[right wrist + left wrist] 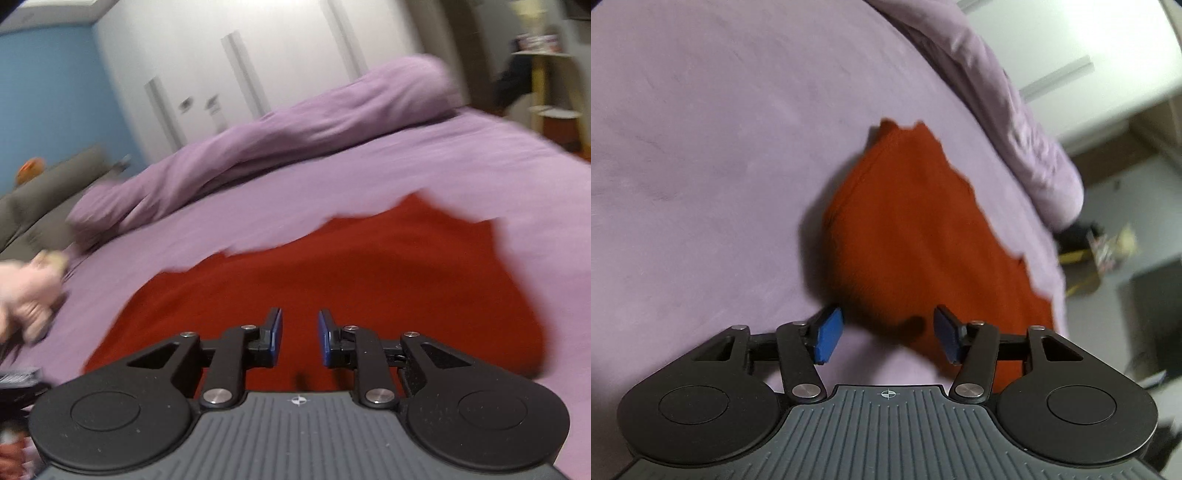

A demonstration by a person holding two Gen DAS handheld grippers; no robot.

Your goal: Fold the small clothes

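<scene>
A small red-orange garment (916, 236) lies spread on the lilac bed sheet (701, 166). My left gripper (888, 334) is open and empty, just above the garment's near edge, its blue pads (829, 332) wide apart. In the right wrist view the same red garment (332, 280) fills the middle, with a ragged far edge. My right gripper (300, 338) is open and empty, hovering over the garment's near part. Both views are motion-blurred.
A rolled lilac duvet (280, 133) lies along the far side of the bed, also in the left wrist view (1015, 122). A hand (29, 295) shows at the left edge. White wardrobe doors (240, 74) stand behind. The bed edge and floor clutter (1108, 251) are at right.
</scene>
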